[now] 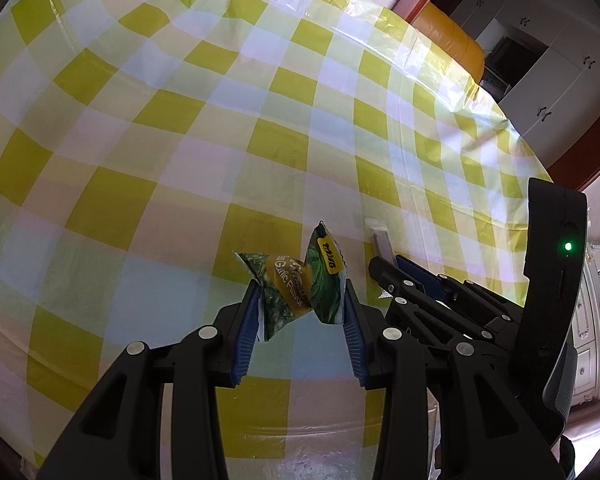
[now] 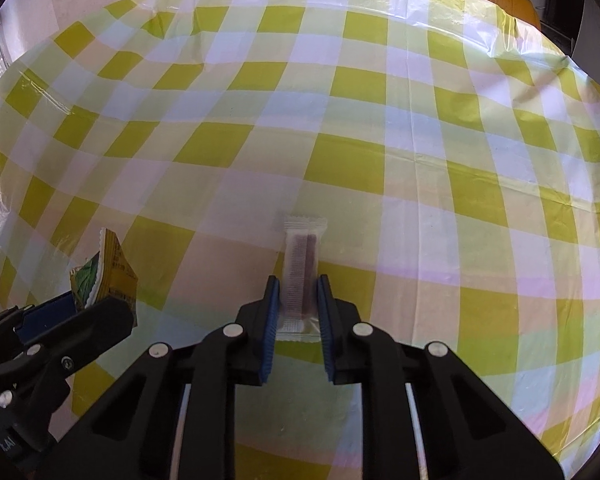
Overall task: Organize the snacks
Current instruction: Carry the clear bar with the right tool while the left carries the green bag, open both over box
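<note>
A yellow-and-white checked tablecloth (image 2: pixel 380 140) fills both views, with an orange sofa (image 1: pixel 452 36) and white cabinets (image 1: pixel 556 80) beyond its far edge. My left gripper (image 1: pixel 300 304) pinches a crumpled green garlic-flavour snack packet (image 1: pixel 296 284) above the cloth, and my right gripper (image 2: pixel 298 300) clamps a slim clear-wrapped brown snack bar (image 2: pixel 300 268). With my grippers near each other, I judge they could collide, or the slick packet could slip from its light pinch.
</note>
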`<action>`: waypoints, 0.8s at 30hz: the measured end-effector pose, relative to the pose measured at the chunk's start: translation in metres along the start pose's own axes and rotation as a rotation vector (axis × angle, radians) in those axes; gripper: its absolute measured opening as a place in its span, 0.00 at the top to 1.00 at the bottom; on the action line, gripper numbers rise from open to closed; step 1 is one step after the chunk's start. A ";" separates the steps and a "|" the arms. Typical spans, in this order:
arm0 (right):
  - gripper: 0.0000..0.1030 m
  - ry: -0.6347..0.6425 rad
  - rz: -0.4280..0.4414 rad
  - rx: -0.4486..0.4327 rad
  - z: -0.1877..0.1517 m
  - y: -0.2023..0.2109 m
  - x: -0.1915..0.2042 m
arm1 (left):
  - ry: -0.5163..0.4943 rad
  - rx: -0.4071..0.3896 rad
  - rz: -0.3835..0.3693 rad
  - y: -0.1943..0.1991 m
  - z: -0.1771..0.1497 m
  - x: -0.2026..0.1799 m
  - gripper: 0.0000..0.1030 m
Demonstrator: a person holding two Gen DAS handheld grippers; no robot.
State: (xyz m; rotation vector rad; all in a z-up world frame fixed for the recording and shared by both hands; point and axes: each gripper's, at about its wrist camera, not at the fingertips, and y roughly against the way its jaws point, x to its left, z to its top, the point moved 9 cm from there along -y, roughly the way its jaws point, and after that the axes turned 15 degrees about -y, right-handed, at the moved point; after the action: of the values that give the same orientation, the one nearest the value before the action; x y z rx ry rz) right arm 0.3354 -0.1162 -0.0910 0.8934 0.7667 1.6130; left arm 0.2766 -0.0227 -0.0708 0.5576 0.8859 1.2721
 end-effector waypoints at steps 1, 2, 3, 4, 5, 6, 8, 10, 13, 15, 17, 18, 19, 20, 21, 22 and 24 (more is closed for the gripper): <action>0.83 0.000 -0.001 0.002 0.000 0.000 0.000 | -0.002 0.000 0.002 0.000 0.000 0.000 0.63; 0.83 0.000 -0.004 0.004 0.000 0.001 -0.001 | -0.004 -0.001 0.003 0.000 0.000 0.000 0.63; 0.84 0.002 -0.011 0.003 -0.001 0.002 -0.002 | -0.007 -0.002 0.001 0.000 0.000 -0.001 0.63; 0.84 0.005 -0.016 -0.001 -0.002 0.004 -0.003 | -0.010 -0.003 0.000 0.001 0.000 -0.002 0.63; 0.84 0.004 -0.021 -0.009 -0.003 0.007 -0.005 | -0.013 -0.004 -0.002 0.001 0.000 -0.004 0.63; 0.84 0.000 -0.030 -0.017 -0.003 0.012 -0.008 | -0.018 -0.005 -0.005 0.002 -0.001 -0.007 0.63; 0.84 -0.018 -0.045 -0.030 -0.005 0.024 -0.019 | -0.034 -0.005 -0.015 0.004 -0.002 -0.015 0.63; 0.84 -0.042 -0.066 -0.045 -0.008 0.037 -0.032 | -0.057 -0.005 -0.033 0.006 -0.004 -0.028 0.63; 0.84 -0.082 -0.089 -0.063 -0.017 0.059 -0.057 | -0.101 -0.003 -0.069 0.010 -0.009 -0.054 0.63; 0.84 -0.102 -0.113 -0.078 -0.025 0.074 -0.074 | -0.134 -0.003 -0.093 0.013 -0.013 -0.074 0.63; 0.84 -0.129 -0.130 -0.084 -0.035 0.088 -0.091 | -0.167 -0.001 -0.118 0.016 -0.019 -0.093 0.63; 0.84 -0.142 -0.141 -0.088 -0.040 0.095 -0.100 | -0.182 0.002 -0.131 0.018 -0.023 -0.102 0.63; 0.84 -0.155 -0.152 -0.092 -0.046 0.102 -0.109 | -0.197 0.006 -0.144 0.020 -0.027 -0.112 0.63; 0.84 -0.166 -0.160 -0.094 -0.052 0.108 -0.117 | -0.211 0.011 -0.157 0.021 -0.031 -0.122 0.63; 0.84 -0.178 -0.170 -0.096 -0.058 0.115 -0.125 | -0.224 0.015 -0.170 0.023 -0.036 -0.131 0.63; 0.84 -0.191 -0.180 -0.098 -0.065 0.122 -0.134 | -0.239 0.020 -0.184 0.025 -0.041 -0.141 0.63; 0.84 -0.216 -0.201 -0.104 -0.078 0.136 -0.151 | -0.272 0.032 -0.213 0.029 -0.052 -0.162 0.63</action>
State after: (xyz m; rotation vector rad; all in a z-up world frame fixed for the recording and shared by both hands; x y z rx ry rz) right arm 0.2209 -0.2943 -0.0406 0.8700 0.5966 1.3426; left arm 0.2096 -0.1784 -0.0365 0.6277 0.7171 0.9649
